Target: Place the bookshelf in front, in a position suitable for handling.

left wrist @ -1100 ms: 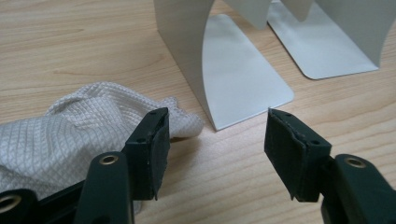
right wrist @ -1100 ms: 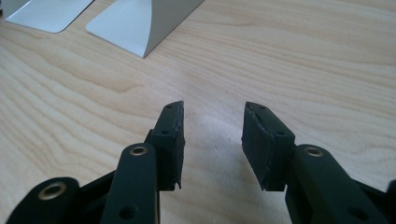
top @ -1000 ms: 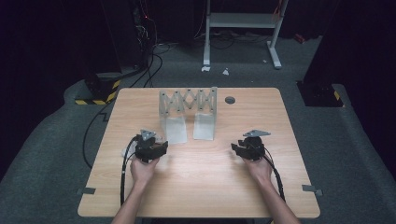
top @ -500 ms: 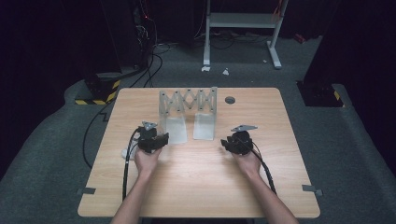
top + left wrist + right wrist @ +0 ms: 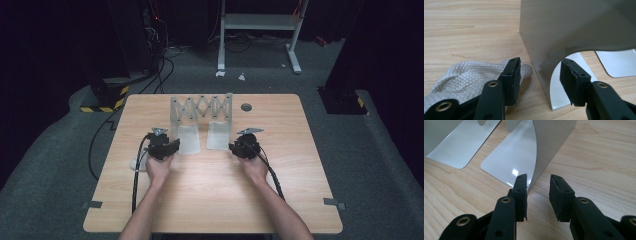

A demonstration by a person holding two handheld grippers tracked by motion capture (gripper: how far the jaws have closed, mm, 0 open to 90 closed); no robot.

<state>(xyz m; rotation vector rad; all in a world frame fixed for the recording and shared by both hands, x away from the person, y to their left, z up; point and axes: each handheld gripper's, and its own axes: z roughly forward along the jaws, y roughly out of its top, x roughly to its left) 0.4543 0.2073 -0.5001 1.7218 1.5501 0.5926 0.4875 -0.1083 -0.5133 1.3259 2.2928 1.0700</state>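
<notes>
Expanding metal bookend rack [image 5: 201, 116] at centre of counter [image 5: 210, 200], long axis across frame. Left gripper [image 5: 539, 75] and right gripper [image 5: 538, 192], fingers spread, straddling its upright end plates, equally near.

No legible text or labels anywhere.

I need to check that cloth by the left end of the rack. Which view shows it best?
The left gripper view: the grey quilted cloth lies crumpled close up, beside the metal upright. The high view shows a pale patch near the left hand.
</notes>
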